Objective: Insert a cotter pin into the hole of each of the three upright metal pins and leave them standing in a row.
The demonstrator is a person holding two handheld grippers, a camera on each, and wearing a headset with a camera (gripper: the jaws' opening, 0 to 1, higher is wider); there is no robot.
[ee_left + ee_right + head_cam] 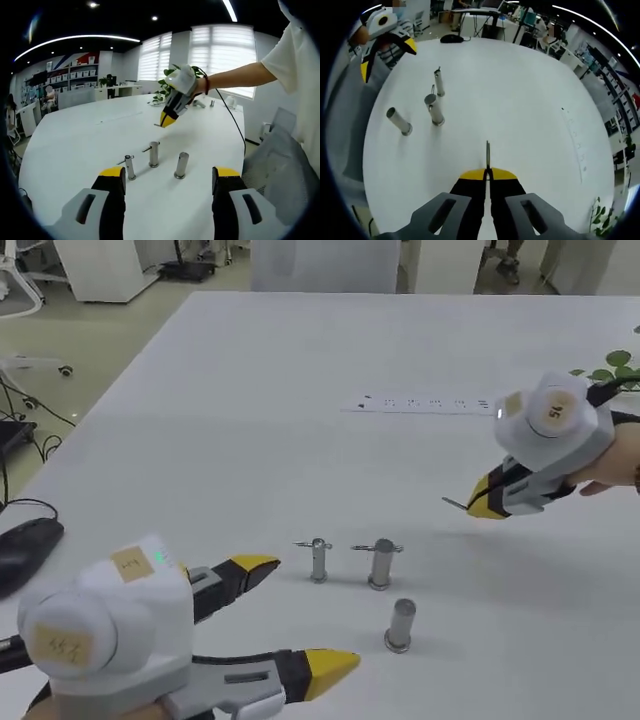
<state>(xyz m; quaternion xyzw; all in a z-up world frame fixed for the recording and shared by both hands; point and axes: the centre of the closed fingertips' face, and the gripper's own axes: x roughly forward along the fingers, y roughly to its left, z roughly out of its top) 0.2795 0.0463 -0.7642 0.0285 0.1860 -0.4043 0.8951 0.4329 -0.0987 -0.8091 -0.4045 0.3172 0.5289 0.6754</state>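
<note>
Left gripper [295,615], nearest and low in the head view: yellow-tipped fingers [335,664] spread wide with nothing between them, pointing across the white table [300,390] toward the metal pins. In the left gripper view the pins stand just beyond the tips.

Metal pins: all three stand upright on the table. The left pin [319,560] and middle pin [380,565] are side by side, each with a seated cotter pin [377,548] crosswise through its top. The third pin [400,625] stands nearer the person and a little to the right, out of line with the other two. Its top is bare.

Right gripper [480,507]: raised off the table, right of the pins and well apart from them. Its fingers are pressed together on a loose cotter pin [487,150], which juts straight out past the tips.

Further out: a power strip [425,403] lies flat on the far part of the table, and a dark mouse [25,545] sits at the left.
</note>
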